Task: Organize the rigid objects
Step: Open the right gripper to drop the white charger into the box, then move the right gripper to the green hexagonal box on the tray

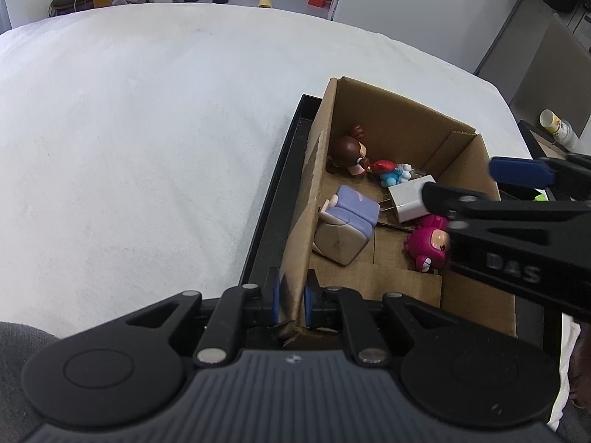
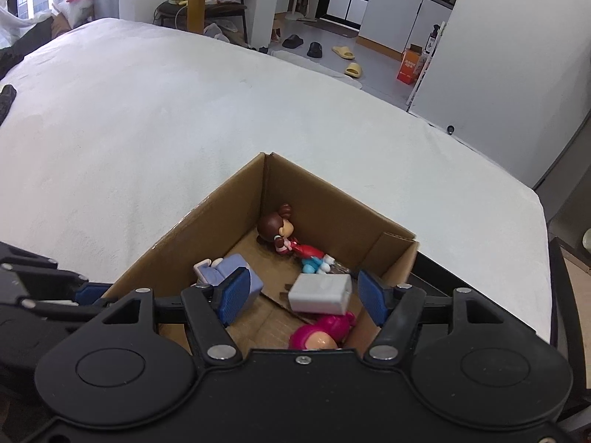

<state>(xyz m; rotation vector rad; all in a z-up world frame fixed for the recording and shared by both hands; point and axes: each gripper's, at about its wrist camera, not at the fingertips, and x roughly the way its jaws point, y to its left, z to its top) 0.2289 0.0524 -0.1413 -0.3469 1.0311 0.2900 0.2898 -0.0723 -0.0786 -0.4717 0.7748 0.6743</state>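
Observation:
An open cardboard box [image 1: 399, 118] [image 2: 207, 229] holds several small items. They are a brown-haired doll [image 1: 347, 151] [image 2: 275, 227], a small red-and-blue figure [image 1: 393, 173] [image 2: 314, 258], a lilac and beige block toy [image 1: 351, 221] [image 2: 229, 271], a white charger [image 1: 408, 199] [image 2: 319, 293] and a pink figure [image 1: 430, 243] [image 2: 325, 332]. My left gripper [image 1: 291, 301] is shut on the box's near left wall. My right gripper [image 2: 304, 297] [image 1: 460, 181] hangs open inside the box. The charger lies between its blue pads [image 2: 236, 295], with a gap on each side.
The box stands in a black tray [image 1: 273, 199] on a wide white cloth-covered surface [image 1: 147, 129] [image 2: 147, 110]. A low stand with a cup [image 1: 557, 127] is past the right edge. Slippers [image 2: 347, 51] and an orange carton [image 2: 410, 64] are on the floor beyond.

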